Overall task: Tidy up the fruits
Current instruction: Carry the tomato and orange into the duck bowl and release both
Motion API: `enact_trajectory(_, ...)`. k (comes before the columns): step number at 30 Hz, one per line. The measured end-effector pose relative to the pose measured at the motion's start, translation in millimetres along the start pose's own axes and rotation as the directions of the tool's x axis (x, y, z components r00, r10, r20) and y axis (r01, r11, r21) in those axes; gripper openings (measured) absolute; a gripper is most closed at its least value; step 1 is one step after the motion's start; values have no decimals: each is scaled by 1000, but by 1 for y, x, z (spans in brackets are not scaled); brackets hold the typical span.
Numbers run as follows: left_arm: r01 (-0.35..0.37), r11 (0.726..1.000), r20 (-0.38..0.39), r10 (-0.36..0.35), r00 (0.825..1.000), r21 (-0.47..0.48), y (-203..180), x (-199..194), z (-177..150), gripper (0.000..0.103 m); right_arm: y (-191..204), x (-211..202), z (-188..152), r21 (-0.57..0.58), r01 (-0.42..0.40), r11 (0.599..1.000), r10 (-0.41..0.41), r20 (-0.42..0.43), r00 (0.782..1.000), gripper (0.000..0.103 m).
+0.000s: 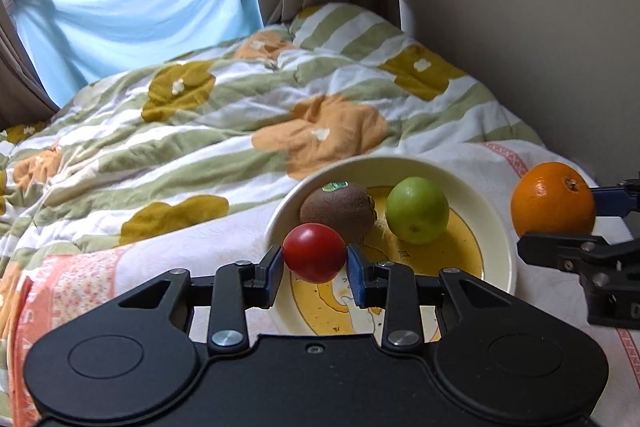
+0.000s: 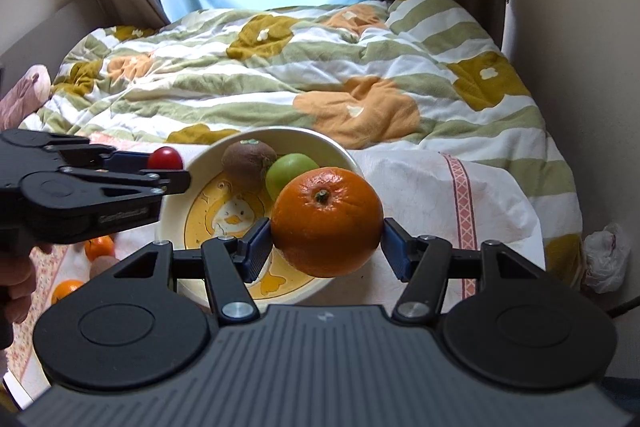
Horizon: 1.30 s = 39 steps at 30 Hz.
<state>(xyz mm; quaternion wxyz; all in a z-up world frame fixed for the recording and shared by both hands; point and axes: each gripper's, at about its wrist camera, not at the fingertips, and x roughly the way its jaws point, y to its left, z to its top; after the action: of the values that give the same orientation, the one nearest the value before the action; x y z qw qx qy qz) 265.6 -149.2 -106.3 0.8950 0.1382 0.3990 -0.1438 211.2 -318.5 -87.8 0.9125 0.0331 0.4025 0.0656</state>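
Note:
A cream bowl [image 1: 500,247] with a yellow duck picture sits on the bed and holds a brown kiwi [image 1: 338,209] and a green fruit [image 1: 416,209]. My left gripper [image 1: 315,263] is shut on a small red tomato [image 1: 315,253], held over the bowl's near left rim. My right gripper [image 2: 326,245] is shut on a large orange [image 2: 326,221], held above the bowl's [image 2: 176,223] near right side. In the right wrist view the kiwi [image 2: 248,165] and green fruit [image 2: 288,169] lie behind the orange, and the left gripper with the tomato [image 2: 165,159] is at left.
A flowered quilt [image 1: 240,115] covers the bed behind the bowl. A white and pink cloth [image 2: 440,195] lies under the bowl. Several small oranges [image 2: 98,247] lie at the lower left in the right wrist view. The wall [image 1: 540,27] is at right.

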Motion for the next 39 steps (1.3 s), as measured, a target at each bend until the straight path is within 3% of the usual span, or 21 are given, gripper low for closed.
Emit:
enact_trajectory(10,33,998,-89,-27,996,59,-4,48,3,38,-3,22,-5,13,1,1000,-1,-27,1000,74)
enact_trajectory(12,43,997,-99,-36,994,71,-4,50,0,50,-5,23,-4,30,12,999,-11,-32,999,74)
enact_trajectory(13,52,996,-100,-44,994,78,-4,49,0,75,-6,23,-4,37,15,999,-14,-32,999,74)
enact_trajectory(14,65,994,-86,-58,995,83,-4,46,-1,91,-7,22,-3,47,20,999,-18,-31,999,74)
enact_trajectory(16,66,993,-48,-61,997,100,-3,34,-4,98,-11,21,-2,68,25,997,-23,-30,999,74)
enact_trajectory(22,86,993,-22,-84,996,78,9,8,-7,98,-16,14,3,75,61,995,-59,-25,998,74)
enact_trajectory(39,35,999,14,-35,999,9,30,-28,-18,98,32,52,-1,-79,-16,997,8,-98,995,74)
